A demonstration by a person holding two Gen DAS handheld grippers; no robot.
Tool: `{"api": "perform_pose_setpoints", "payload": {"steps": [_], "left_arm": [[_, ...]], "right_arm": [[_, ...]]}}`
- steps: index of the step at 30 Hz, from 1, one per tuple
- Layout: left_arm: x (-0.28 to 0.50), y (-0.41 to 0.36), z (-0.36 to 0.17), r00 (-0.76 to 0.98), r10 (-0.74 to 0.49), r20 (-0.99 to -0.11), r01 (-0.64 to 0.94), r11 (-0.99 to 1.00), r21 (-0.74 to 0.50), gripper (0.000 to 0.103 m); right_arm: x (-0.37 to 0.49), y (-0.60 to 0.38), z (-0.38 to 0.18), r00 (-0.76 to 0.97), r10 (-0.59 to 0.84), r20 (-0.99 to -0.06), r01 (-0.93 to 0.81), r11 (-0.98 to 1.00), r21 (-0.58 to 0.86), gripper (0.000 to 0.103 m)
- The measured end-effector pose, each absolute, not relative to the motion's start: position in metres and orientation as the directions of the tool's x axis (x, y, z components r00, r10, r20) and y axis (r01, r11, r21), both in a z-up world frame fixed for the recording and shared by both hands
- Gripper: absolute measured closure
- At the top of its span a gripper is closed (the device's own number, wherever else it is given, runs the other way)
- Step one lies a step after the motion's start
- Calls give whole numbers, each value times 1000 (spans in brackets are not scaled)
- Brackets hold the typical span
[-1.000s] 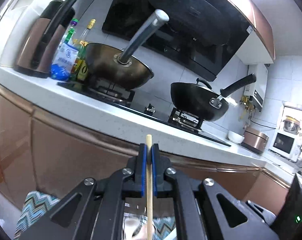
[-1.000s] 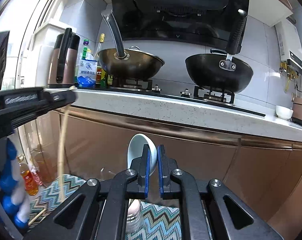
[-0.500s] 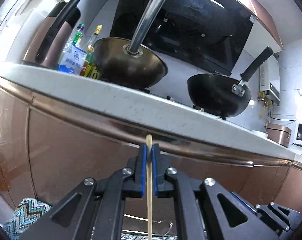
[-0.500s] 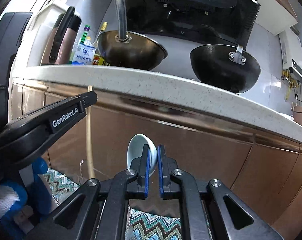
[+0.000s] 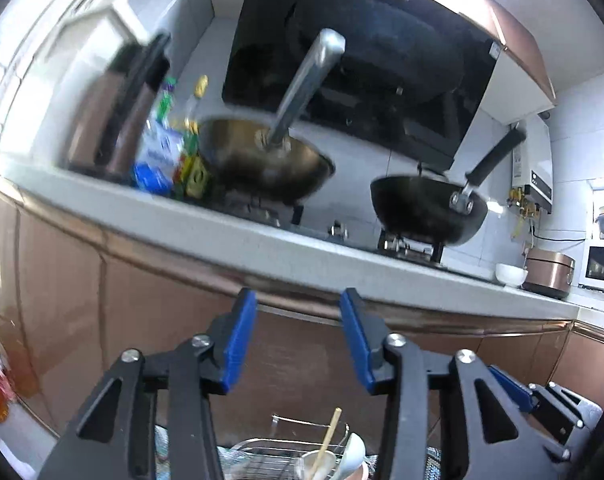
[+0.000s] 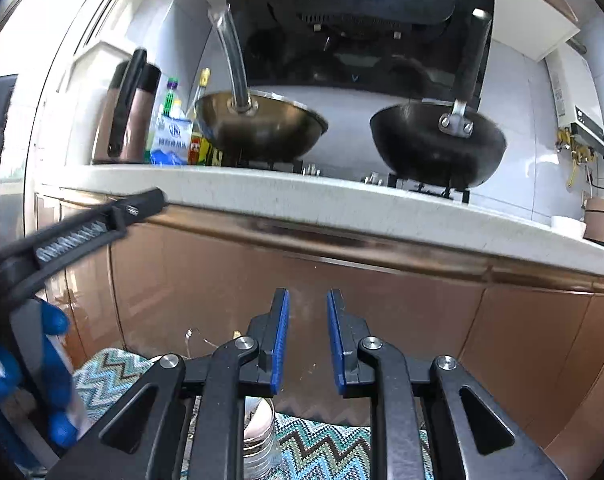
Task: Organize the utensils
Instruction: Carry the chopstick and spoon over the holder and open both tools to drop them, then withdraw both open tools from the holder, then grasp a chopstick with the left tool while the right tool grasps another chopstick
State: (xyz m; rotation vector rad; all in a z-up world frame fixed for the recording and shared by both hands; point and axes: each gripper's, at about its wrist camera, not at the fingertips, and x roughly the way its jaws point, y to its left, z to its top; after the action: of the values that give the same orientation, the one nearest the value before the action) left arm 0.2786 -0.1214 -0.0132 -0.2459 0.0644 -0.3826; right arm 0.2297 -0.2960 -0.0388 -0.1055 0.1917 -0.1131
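In the left wrist view my left gripper (image 5: 298,340) is opening, with nothing between its blue pads (image 5: 238,340). Below it a wooden chopstick (image 5: 328,438) leans in a pale cup (image 5: 307,465), with a white spoon (image 5: 353,454) beside it, over a wire rack (image 5: 258,458). In the right wrist view my right gripper (image 6: 307,338) is also opening, and nothing sits between its pads. A ribbed glass container (image 6: 258,436) stands just under it. The left gripper (image 6: 102,222) reaches in from the left, held by a blue-gloved hand (image 6: 52,356).
A zigzag-patterned mat (image 6: 110,370) covers the low surface. Copper cabinet fronts (image 6: 381,312) and a white counter edge (image 6: 341,204) rise close ahead. On the counter stand a steel wok (image 6: 262,128), a black wok (image 6: 437,144), a kettle (image 6: 130,116) and bottles (image 6: 170,136).
Both grippers went from shut to open. The left let go of the chopstick, which now stands in the cup below. The right let go of the white spoon. Both sank a little.
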Motion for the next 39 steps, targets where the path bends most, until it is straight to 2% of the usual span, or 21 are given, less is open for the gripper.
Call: {"api": "perform_pose_setpoints", "payload": {"steps": [8, 11, 19, 27, 29, 33, 39], "left_arm": [[214, -60, 48, 937, -348, 2, 343, 923, -173, 49], [199, -41, 58, 940, -341, -29, 333, 931, -150, 47], [176, 14, 60, 914, -332, -231, 301, 940, -161, 47], [168, 44, 36, 884, -301, -359, 270, 954, -135, 47], [167, 45, 24, 867, -307, -392, 280, 952, -125, 47], [175, 41, -12, 787, -343, -513, 320, 938, -137, 47], [196, 23, -85, 593, -389, -705, 382, 907, -179, 48]], "right_arm": [[162, -273, 13, 985, -90, -149, 73, 990, -117, 84], [136, -263, 28, 986, -68, -154, 50, 992, -116, 83], [86, -251, 42, 977, 4, -214, -20, 997, -71, 83], [64, -250, 42, 969, 18, -245, -29, 999, -40, 83], [63, -250, 37, 965, 26, -262, -35, 999, -30, 83], [69, -253, 19, 948, 41, -315, -42, 999, 3, 83], [98, -255, -29, 887, 92, -453, -65, 995, 75, 83]]}}
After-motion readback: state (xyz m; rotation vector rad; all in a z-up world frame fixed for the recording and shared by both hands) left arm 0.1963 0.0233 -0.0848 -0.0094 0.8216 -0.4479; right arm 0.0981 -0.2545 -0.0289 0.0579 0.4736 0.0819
